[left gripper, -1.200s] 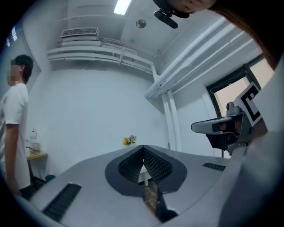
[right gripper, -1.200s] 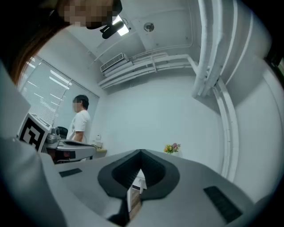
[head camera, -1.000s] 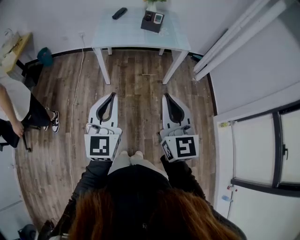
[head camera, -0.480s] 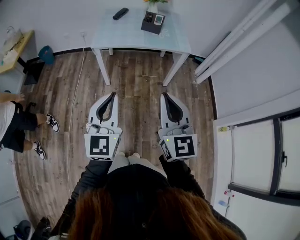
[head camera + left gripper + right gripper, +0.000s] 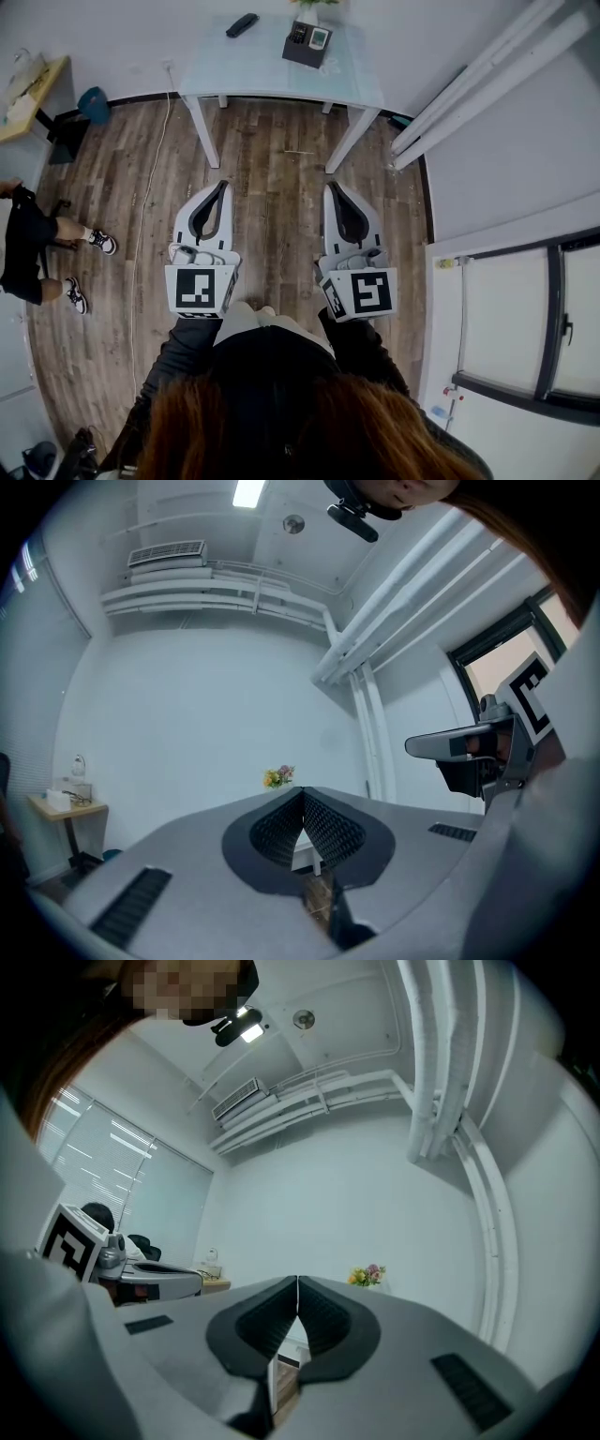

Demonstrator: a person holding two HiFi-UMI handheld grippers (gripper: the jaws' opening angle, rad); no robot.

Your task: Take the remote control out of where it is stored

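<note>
1. Since a second ago the person (image 5: 28, 248) at the left edge has shifted. Two shoes now show on the floor where one did. Our grippers sit side by side as before.
2. The remote control (image 5: 297, 34) stands in a dark box (image 5: 306, 52) near the table's back edge. It is well ahead of both grippers and closer to the right one's line.
3. Our left gripper (image 5: 225, 186) and right gripper (image 5: 330, 187) are both clenched on nothing, their ribbed black pads meeting in a thin seam.
4. The table (image 5: 262, 70) has a pale, glassy top and white slanted legs. The floor (image 5: 281, 178) is brown wood plank. The grippers are smooth white shells with black teardrop insets.
5. The remote looks like a small dark slab beside a lighter-faced gadget (image 5: 318, 37); we cannot make out its buttons. Another black oblong thing (image 5: 241, 25) lies flat on the table, left of the box.
</note>
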